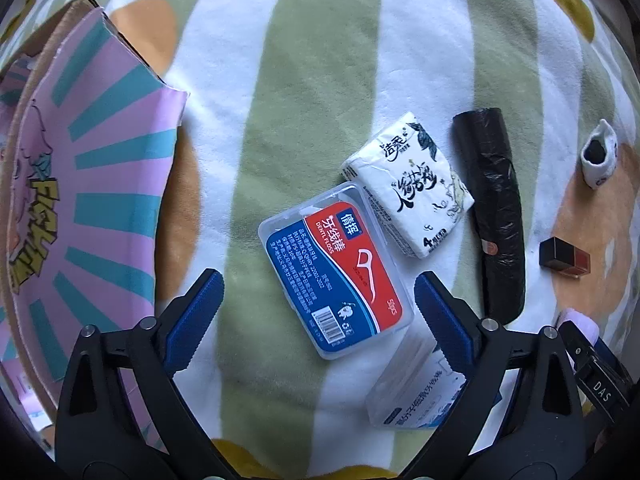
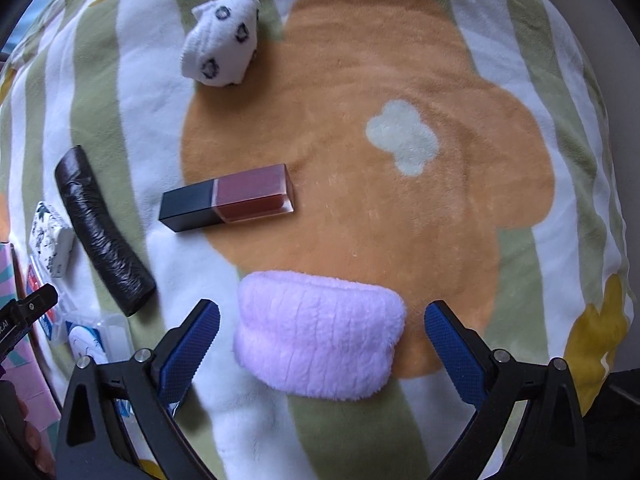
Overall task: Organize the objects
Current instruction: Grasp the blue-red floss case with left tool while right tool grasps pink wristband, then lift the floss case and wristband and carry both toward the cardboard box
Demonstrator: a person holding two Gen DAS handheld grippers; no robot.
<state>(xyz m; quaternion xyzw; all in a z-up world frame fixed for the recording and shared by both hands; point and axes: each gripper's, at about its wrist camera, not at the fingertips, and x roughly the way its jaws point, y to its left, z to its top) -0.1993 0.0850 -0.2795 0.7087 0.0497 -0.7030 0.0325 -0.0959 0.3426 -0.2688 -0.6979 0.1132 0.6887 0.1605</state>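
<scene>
In the left wrist view, a clear dental floss box [image 1: 336, 272] with a red and blue label lies flat on the blanket. My left gripper [image 1: 319, 284] is open and points down over it. The right finger is close to the box's corner and the left finger is well clear. In the right wrist view, a fluffy lavender cloth roll [image 2: 320, 336] lies between the fingers of my open right gripper [image 2: 322, 310], and neither pad touches it.
A white tissue pack [image 1: 408, 184], a black bag roll [image 1: 496, 216], a rolled sock [image 2: 220, 40] and a dark lip gloss [image 2: 228, 200] lie on the striped blanket [image 1: 304, 80]. A second clear box [image 1: 416, 392] sits under the left gripper's right finger. A pink cardboard box [image 1: 88, 184] stands at left.
</scene>
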